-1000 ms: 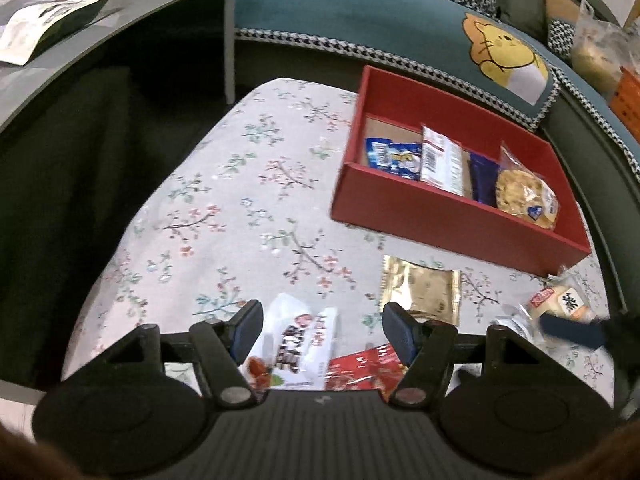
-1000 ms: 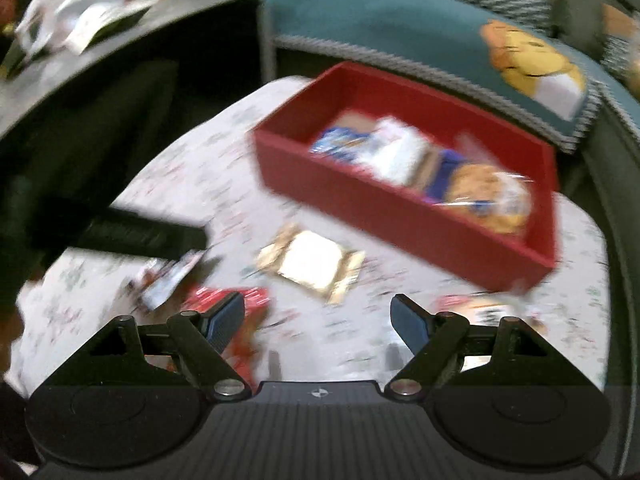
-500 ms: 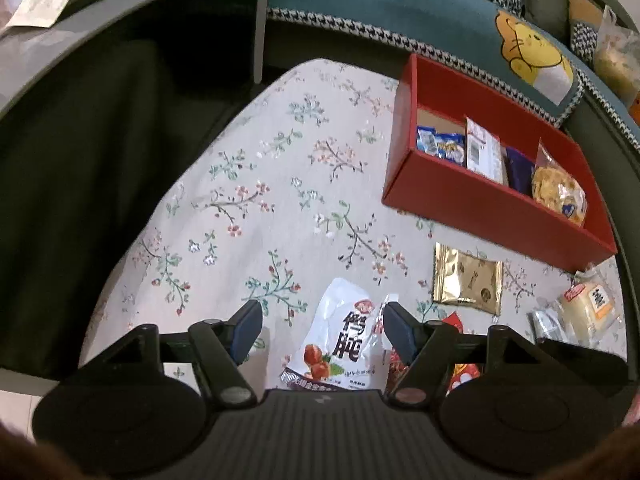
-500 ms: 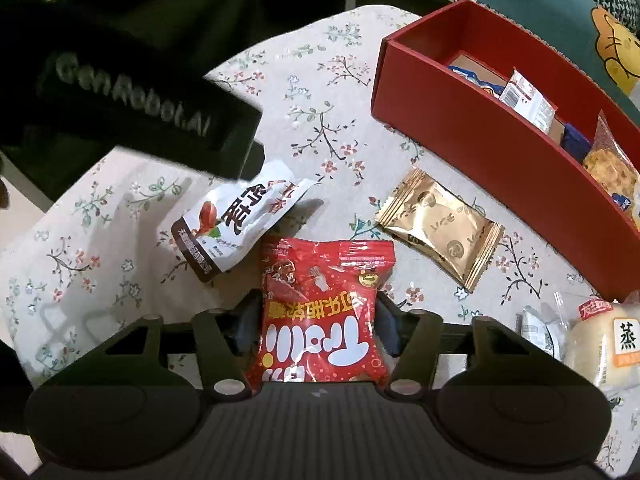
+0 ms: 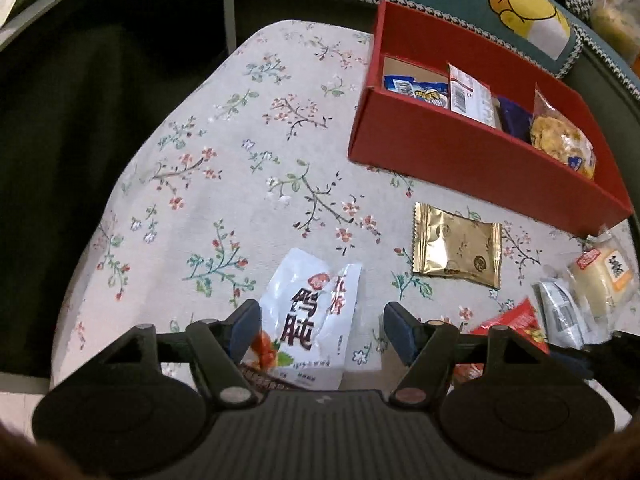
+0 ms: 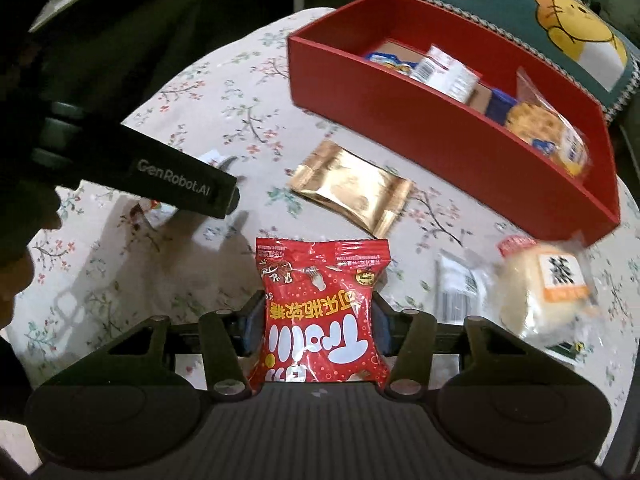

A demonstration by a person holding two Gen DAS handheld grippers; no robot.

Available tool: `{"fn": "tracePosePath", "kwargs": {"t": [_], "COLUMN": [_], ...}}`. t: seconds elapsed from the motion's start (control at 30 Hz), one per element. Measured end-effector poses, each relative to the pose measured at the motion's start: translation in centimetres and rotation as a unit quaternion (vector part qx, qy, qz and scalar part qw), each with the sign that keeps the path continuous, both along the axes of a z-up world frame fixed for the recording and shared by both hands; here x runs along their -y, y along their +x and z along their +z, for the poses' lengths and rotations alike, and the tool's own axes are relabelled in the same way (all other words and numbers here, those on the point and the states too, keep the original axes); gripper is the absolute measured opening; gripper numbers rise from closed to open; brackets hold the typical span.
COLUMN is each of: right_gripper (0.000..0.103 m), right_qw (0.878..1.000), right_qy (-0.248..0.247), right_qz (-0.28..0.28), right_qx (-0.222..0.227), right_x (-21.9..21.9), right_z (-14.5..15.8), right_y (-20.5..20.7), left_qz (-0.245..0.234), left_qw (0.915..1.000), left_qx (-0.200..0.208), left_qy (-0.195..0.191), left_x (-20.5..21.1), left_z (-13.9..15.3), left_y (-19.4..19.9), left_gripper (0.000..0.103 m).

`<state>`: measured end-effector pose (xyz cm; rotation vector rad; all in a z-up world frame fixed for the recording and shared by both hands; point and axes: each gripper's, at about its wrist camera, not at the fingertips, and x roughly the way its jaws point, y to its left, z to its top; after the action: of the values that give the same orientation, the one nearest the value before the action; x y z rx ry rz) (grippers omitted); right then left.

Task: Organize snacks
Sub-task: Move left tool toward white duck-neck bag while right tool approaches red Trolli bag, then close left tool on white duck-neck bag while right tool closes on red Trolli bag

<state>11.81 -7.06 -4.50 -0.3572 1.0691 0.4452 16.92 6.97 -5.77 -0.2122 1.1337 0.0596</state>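
My right gripper (image 6: 316, 328) has a red snack packet (image 6: 320, 304) between its closing jaws, and both blue pads touch the packet's sides just above the floral tablecloth. My left gripper (image 5: 320, 330) stands open astride a white snack packet (image 5: 308, 316) that lies flat; its pads are apart from the packet on the right side. The red box (image 5: 460, 160) at the back right holds several snacks, among them a bagged cookie (image 5: 560, 140). The red packet's corner (image 5: 516, 320) also shows in the left wrist view.
A gold packet (image 5: 456, 248) lies in front of the box. A wrapped bun (image 6: 544, 292) and a small grey sachet (image 6: 456, 288) lie at the right. The left tool's black casing (image 6: 160, 176) hangs over the cloth. A teal sofa cushion (image 5: 520, 12) borders the back.
Both grippers have sunk toward the cloth. The right jaws have narrowed onto the red packet. The white packet now lies between the left fingers, which stay wide.
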Motion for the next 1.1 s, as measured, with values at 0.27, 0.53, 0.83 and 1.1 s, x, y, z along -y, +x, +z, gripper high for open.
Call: {"fn": "tracePosePath", "kwargs": {"t": [0.27, 0.53, 0.83, 1.1], "right_gripper": [0.060, 0.060, 0.062, 0.062], "right_qw": [1.000, 1.000, 1.000, 1.000], "right_qy": [-0.004, -0.004, -0.006, -0.010], "right_qz": [-0.015, -0.015, -0.019, -0.020], "right_qx": [-0.003, -0.005, -0.013, -0.012], "right_x": [1.8, 2.1, 2.5, 2.5], "right_z": [-0.1, -0.5, -1.5, -1.2], "right_y": [0.6, 0.3, 0.7, 0.7], "left_qz": [-0.050, -0.015, -0.035, -0.065], "left_qw": [0.9982, 0.9998, 0.9988, 0.9967], "left_qx": [-0.004, 0.005, -0.002, -0.017], "left_qy": [-0.031, -0.011, 0.033, -0.047], "left_x": [2.0, 1.7, 3.5, 3.0], "left_z": [0.8, 0.5, -0.6, 1.0], "left_y": [-1.8, -2.2, -0.8, -2.5], "left_gripper": [0.075, 0.086, 0.098, 0.087]}}
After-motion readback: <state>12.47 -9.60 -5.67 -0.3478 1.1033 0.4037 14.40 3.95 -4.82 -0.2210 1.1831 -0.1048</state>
